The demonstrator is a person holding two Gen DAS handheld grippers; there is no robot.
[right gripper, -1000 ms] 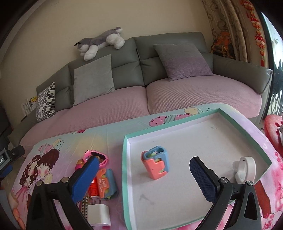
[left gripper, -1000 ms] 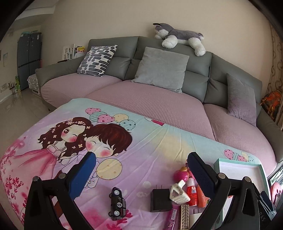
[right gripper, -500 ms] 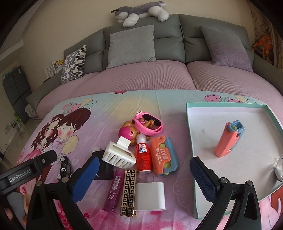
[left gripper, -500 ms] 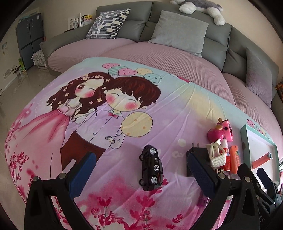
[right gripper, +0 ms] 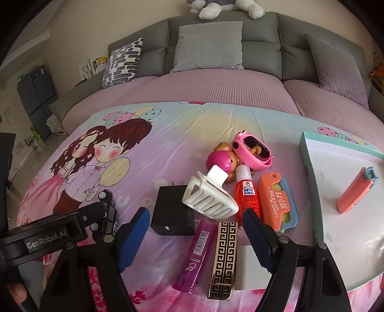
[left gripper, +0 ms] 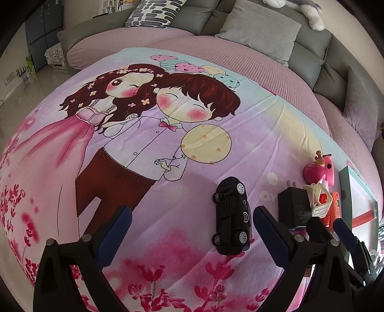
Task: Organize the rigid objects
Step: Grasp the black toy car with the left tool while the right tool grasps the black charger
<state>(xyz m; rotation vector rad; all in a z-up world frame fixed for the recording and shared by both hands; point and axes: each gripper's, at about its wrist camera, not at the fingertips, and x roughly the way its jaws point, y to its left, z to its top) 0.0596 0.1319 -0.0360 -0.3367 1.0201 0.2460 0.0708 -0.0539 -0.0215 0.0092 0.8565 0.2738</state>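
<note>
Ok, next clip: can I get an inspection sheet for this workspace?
Surface: cartoon-print sheet.
Job's things: teal-rimmed tray holding an orange cutter; black toy car, black charger, white hair claw, red tube, purple lighter loose.
Clutter: nothing seen.
Grippers: left gripper open, empty; right gripper closing, pads touching nothing.
Cables: nothing seen.
Surroundings: grey sofa, plush dog.

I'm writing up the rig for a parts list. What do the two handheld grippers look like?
Both the left gripper and right gripper have black angular fingers with bolt heads and ribbed dark-blue pads. The left gripper's black body reads "GenRobot.AI" in white.
</note>
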